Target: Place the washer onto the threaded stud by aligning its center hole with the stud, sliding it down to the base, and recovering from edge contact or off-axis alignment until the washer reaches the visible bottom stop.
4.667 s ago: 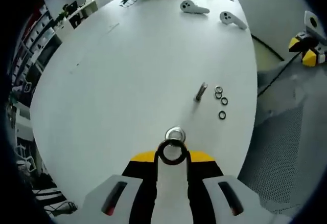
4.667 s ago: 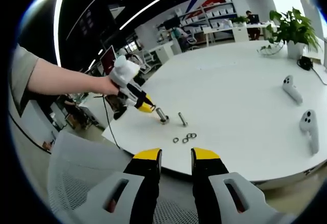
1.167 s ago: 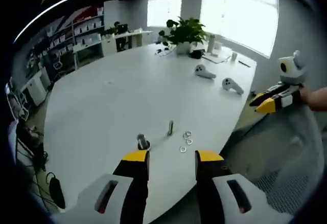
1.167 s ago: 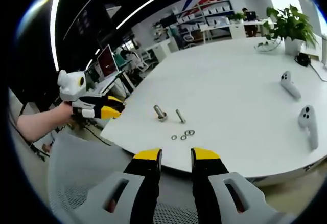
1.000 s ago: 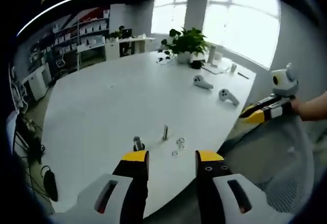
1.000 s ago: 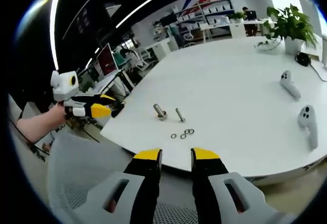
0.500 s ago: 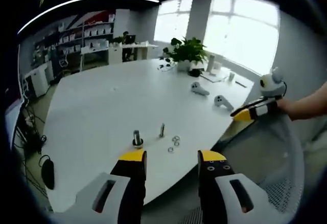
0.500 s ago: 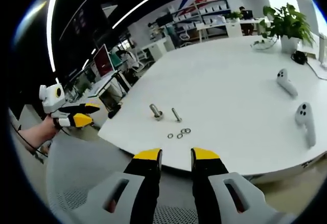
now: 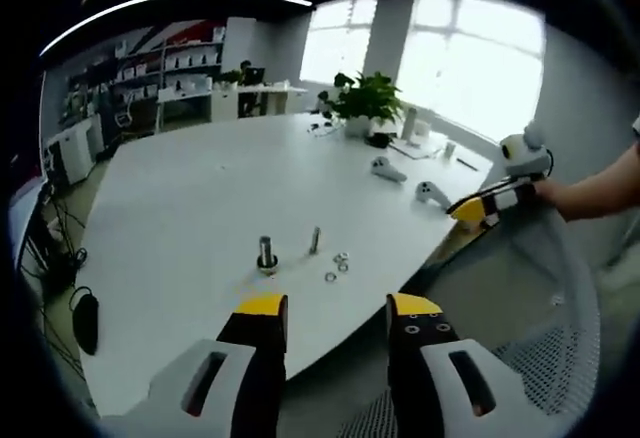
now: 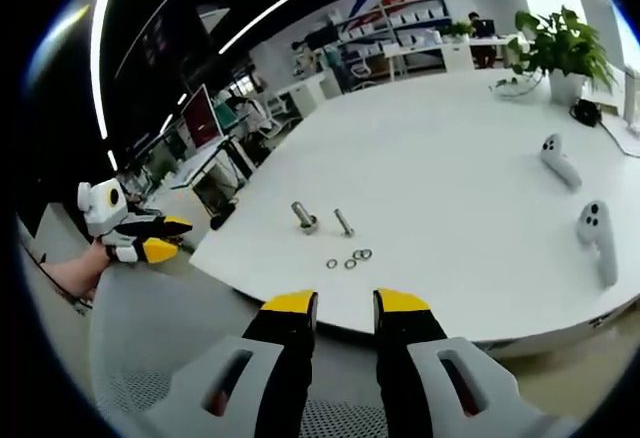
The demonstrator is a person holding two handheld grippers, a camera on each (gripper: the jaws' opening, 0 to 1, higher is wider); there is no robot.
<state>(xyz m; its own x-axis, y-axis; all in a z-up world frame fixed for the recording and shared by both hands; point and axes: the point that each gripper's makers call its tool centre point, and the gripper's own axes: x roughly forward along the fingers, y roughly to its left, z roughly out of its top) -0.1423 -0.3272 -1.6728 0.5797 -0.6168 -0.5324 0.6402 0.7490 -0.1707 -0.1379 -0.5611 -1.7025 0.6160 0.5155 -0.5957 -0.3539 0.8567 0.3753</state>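
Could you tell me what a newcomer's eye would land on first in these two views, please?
Probably the big white table, bare but for a small cluster near its edge: an upright threaded stud with a washer at its base, a second stud lying beside it, and loose washers. Both tools hang off the table with open jaws: the left tool and the right tool.

A white round table (image 9: 180, 198) carries, ahead of the fingers, two upright threaded studs (image 9: 266, 254), loose washers (image 9: 337, 265), two controllers (image 10: 557, 161), and probably a potted plant (image 9: 364, 105).
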